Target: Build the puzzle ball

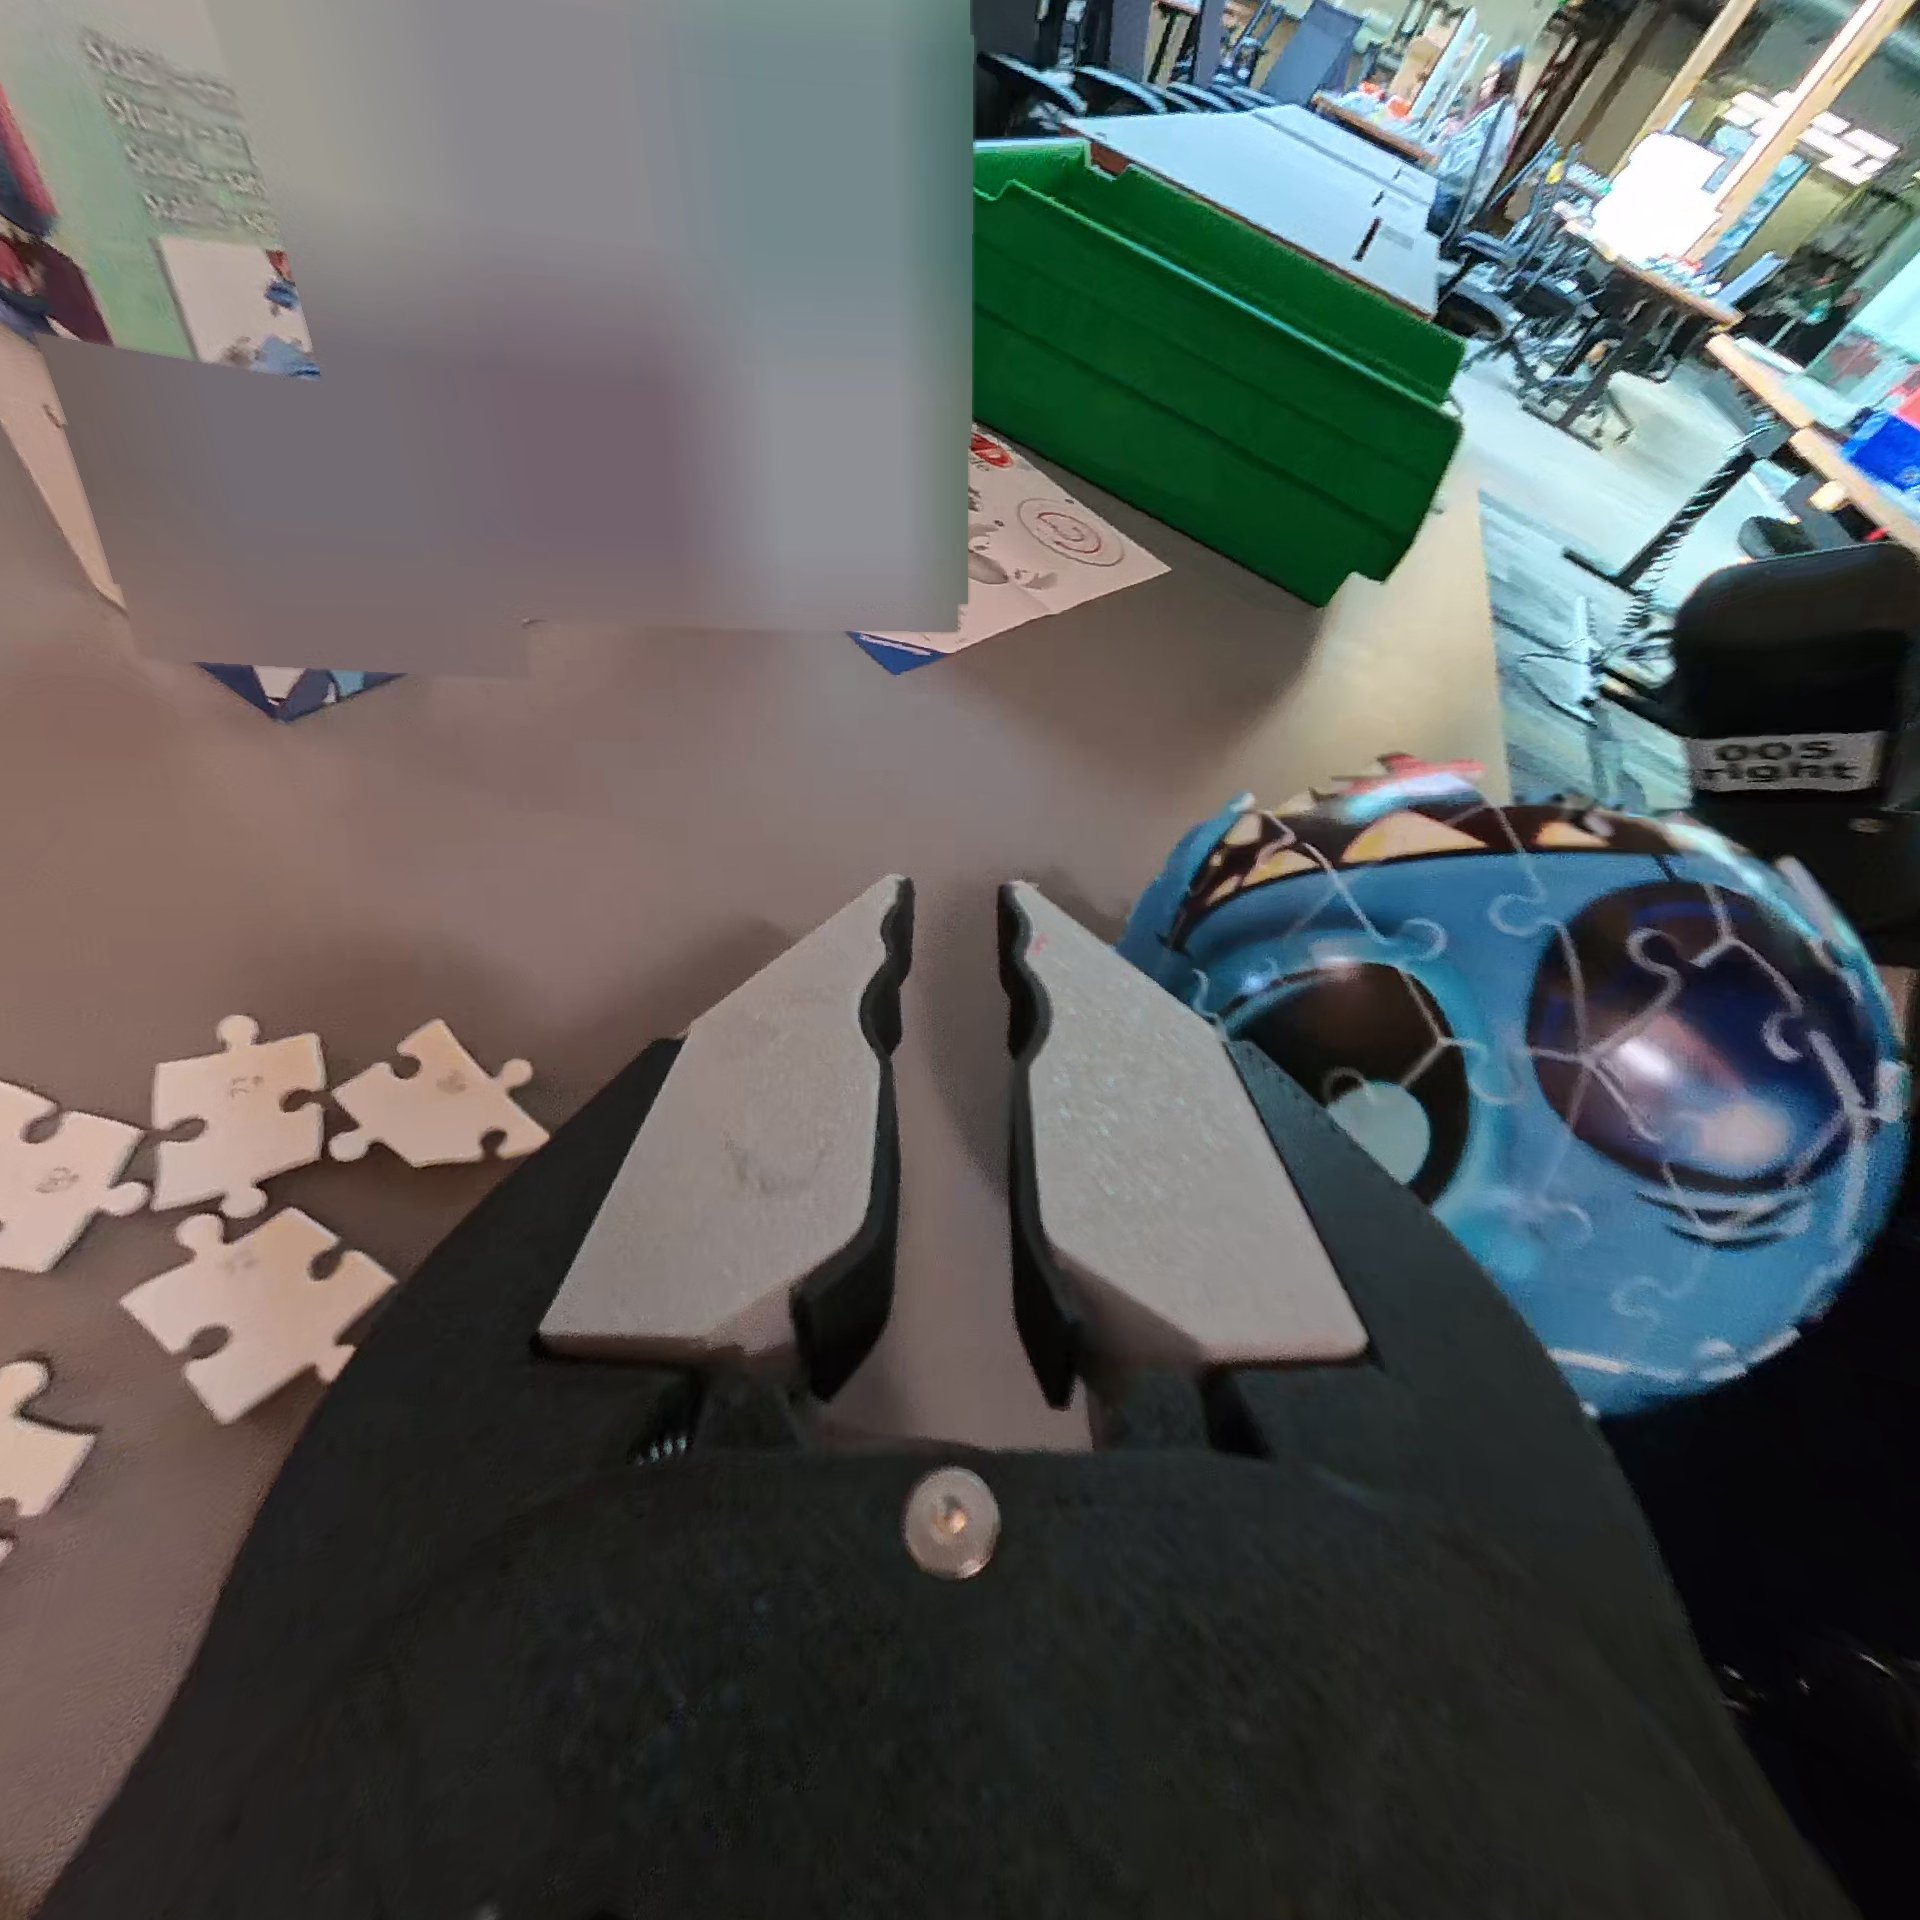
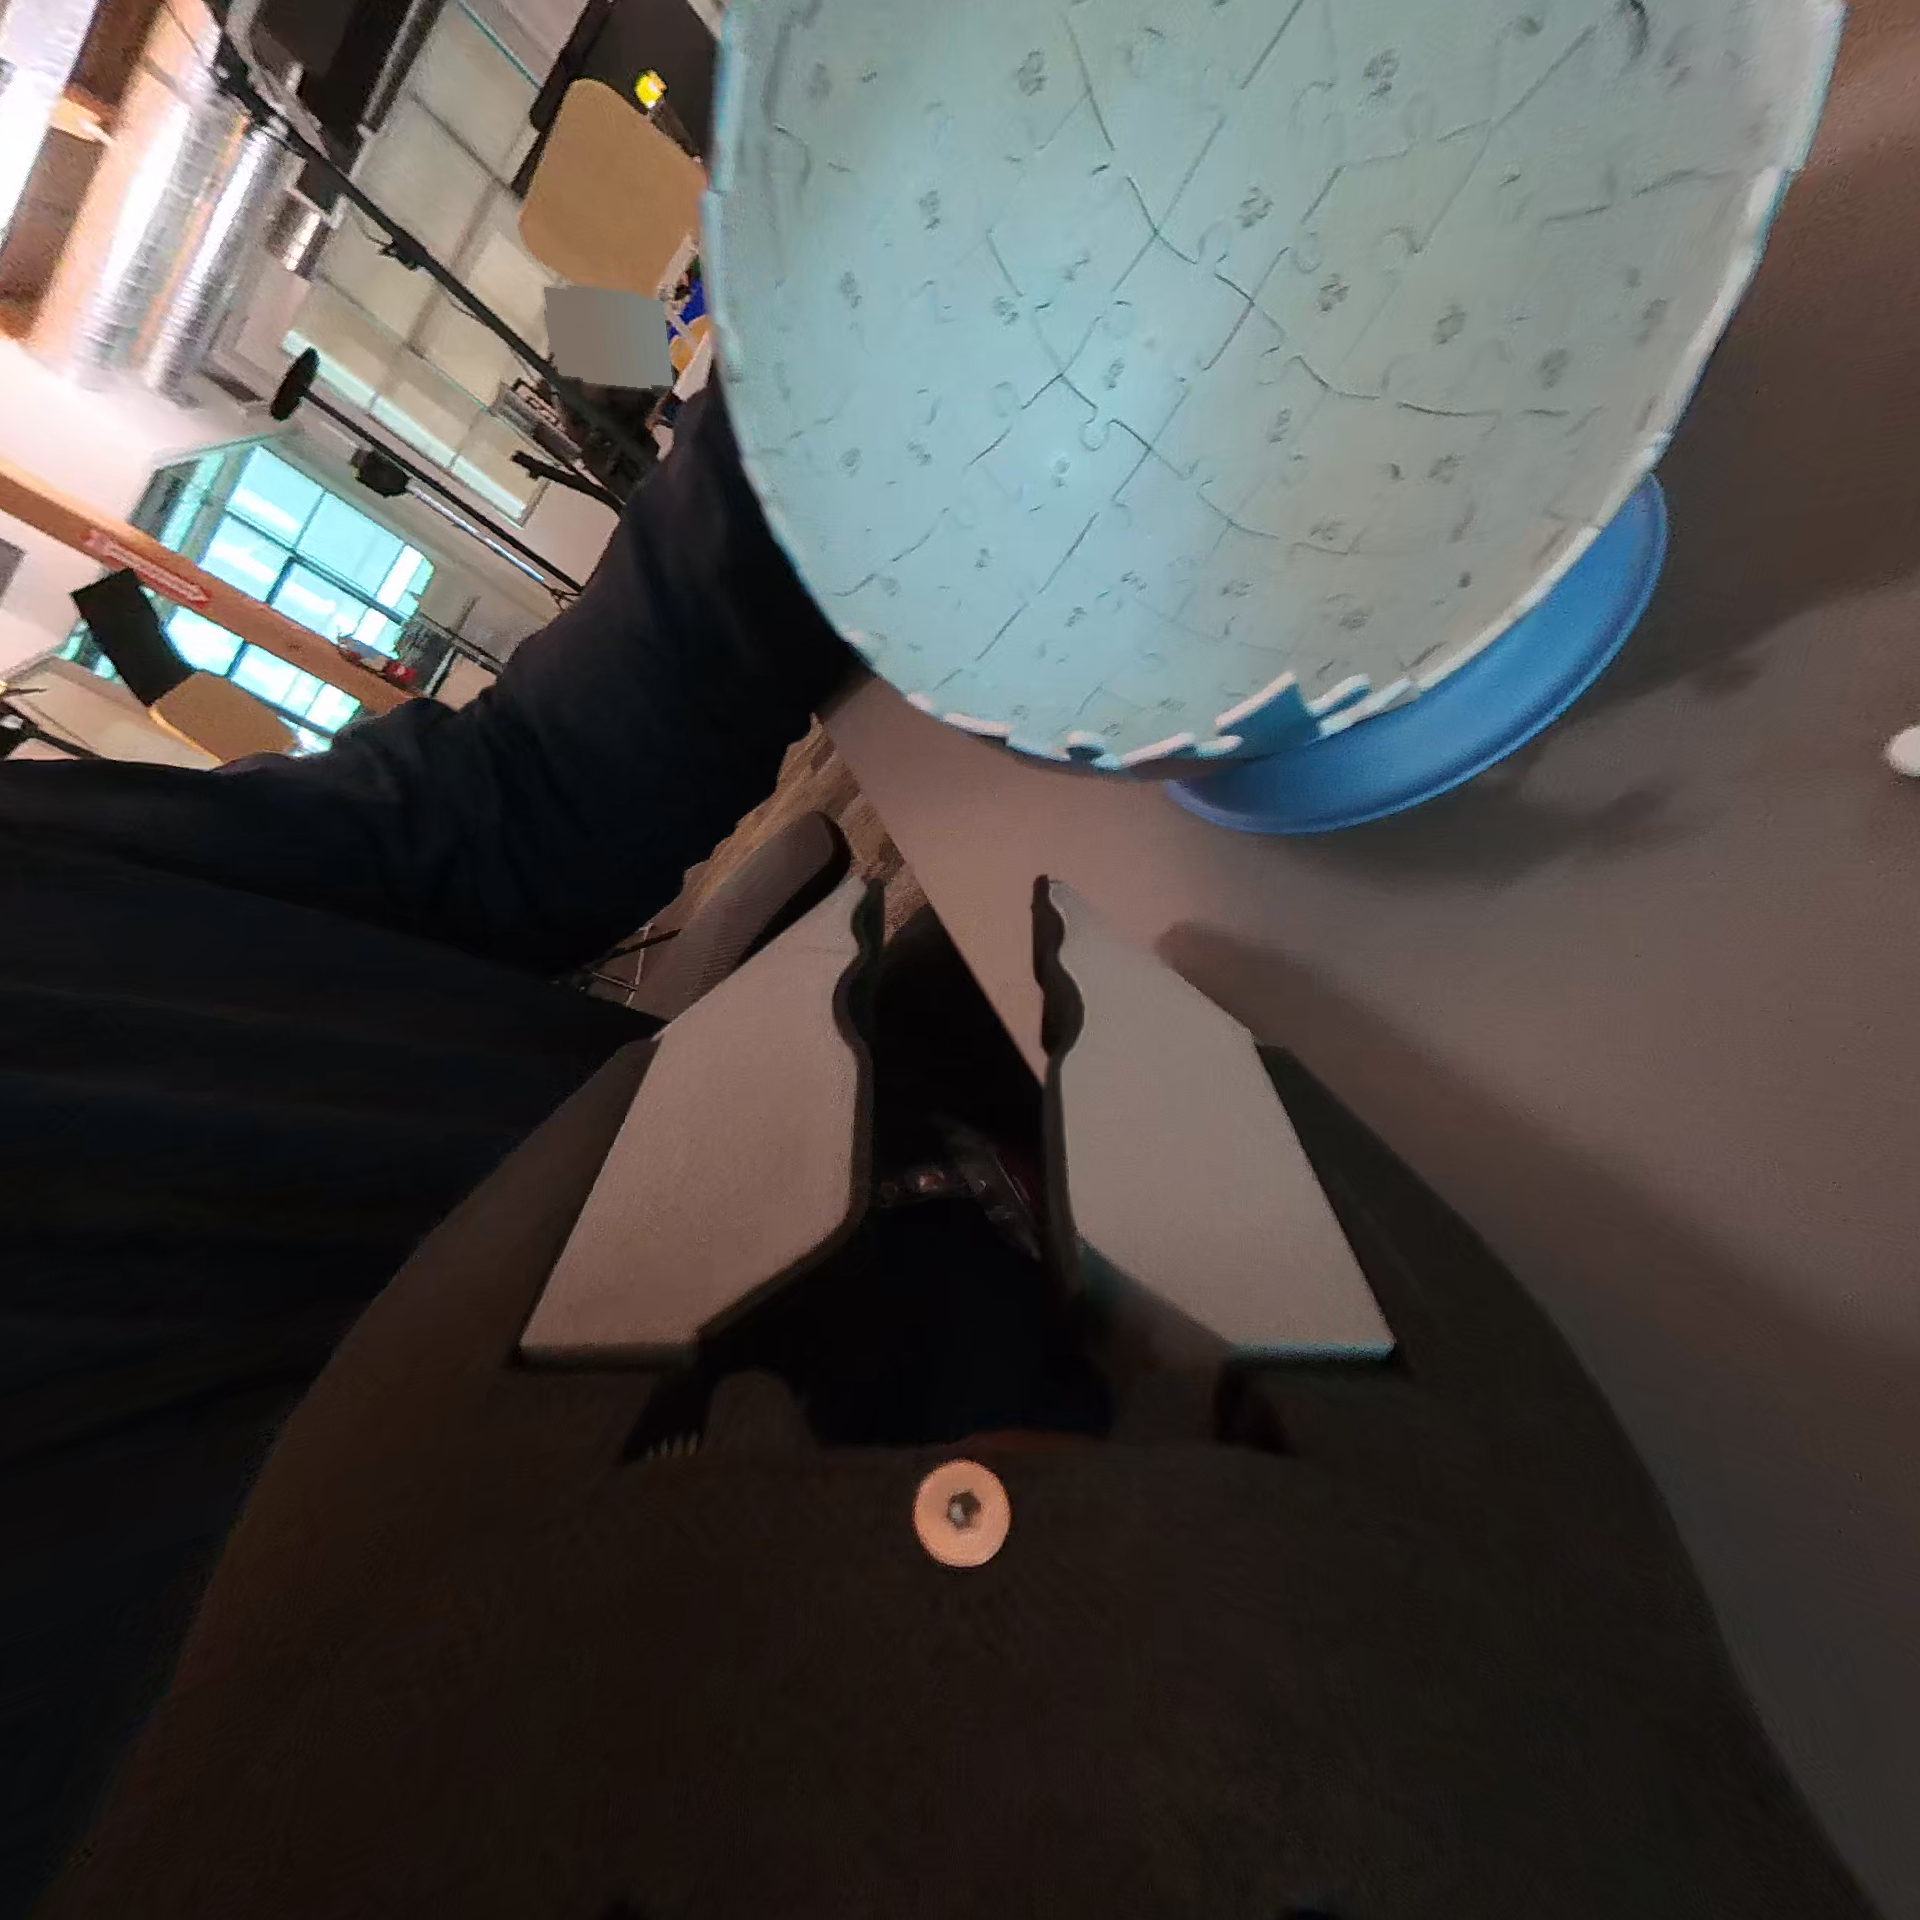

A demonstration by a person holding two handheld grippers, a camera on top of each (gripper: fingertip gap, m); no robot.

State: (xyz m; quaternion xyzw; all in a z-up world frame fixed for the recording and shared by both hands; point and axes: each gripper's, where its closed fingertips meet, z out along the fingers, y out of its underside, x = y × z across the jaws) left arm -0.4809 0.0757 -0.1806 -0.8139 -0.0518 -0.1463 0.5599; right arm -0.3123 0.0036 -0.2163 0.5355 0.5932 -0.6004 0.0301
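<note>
**A:** Left wrist view first, jaws outward: the left gripper [image 1: 956, 914] has its jaws spread a little with nothing between them, just bare table [image 1: 623, 831] showing through the gap; the puzzle ball [image 1: 1507, 1091] sits just to its right, printed blue side out; loose pieces [image 1: 234, 1112] lie white side up to its left, well apart from the ball.

**B:** And the right gripper [image 2: 956, 914]? Jaws parted too, empty; it's tipped sideways near the table edge, looking into the ball's hollow pale inside, which rests on a blue ring stand [image 2: 1455, 707]; so the shell's only partly built, jagged rim still open.

**A:** Yeah; my worry is that neither gripper holds the ball; nudge it while reaching for a piece and it could roll off the stand, maybe off the table since it's close to the edge.

**B:** Also those flat pieces look awkward to pinch off the surface; press one into the rim too hard and I'd guess the neighbours pop loose.
</note>
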